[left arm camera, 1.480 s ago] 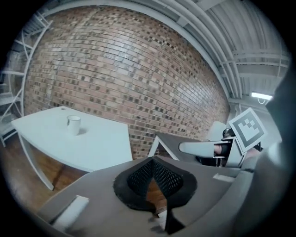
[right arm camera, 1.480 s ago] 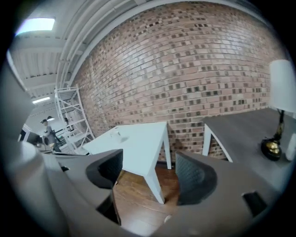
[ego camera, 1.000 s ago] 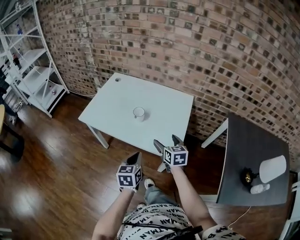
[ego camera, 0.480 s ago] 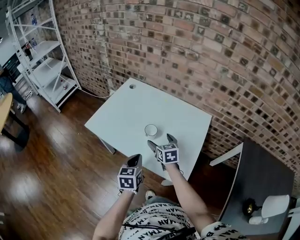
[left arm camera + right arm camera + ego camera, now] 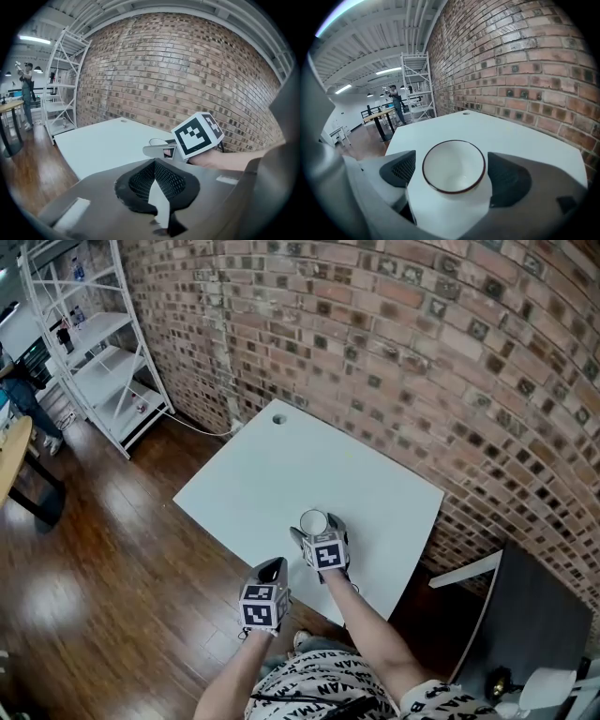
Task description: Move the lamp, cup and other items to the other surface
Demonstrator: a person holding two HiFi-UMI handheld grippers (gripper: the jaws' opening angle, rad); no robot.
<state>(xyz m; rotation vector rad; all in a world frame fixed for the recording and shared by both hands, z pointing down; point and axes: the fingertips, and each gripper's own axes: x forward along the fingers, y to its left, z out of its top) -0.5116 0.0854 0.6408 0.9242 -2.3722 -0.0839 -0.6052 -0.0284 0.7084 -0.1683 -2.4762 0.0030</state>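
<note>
A white cup (image 5: 313,521) with a dark rim stands upright near the front edge of the white table (image 5: 272,465). My right gripper (image 5: 316,531) is open, one jaw on each side of the cup. The right gripper view shows the cup (image 5: 453,164) between the black pads (image 5: 399,168) with a small gap on both sides. My left gripper (image 5: 271,568) hangs in front of the table's near edge, shut on nothing. The left gripper view shows its pads (image 5: 140,180) together, and beyond them the cup's rim (image 5: 158,141). A white-shaded lamp (image 5: 547,688) stands on the dark table (image 5: 530,624) at the lower right.
A brick wall (image 5: 394,352) runs behind the white table. A white metal shelf unit (image 5: 94,343) stands at the back left, with a person (image 5: 21,395) and a wooden table edge (image 5: 7,460) beyond it. The white table has a cable hole (image 5: 278,418) at its far corner.
My right gripper has moved forward over the white table's front edge and now flanks the cup. The left gripper has followed toward the table. The dark table has slid to the view's corner.
</note>
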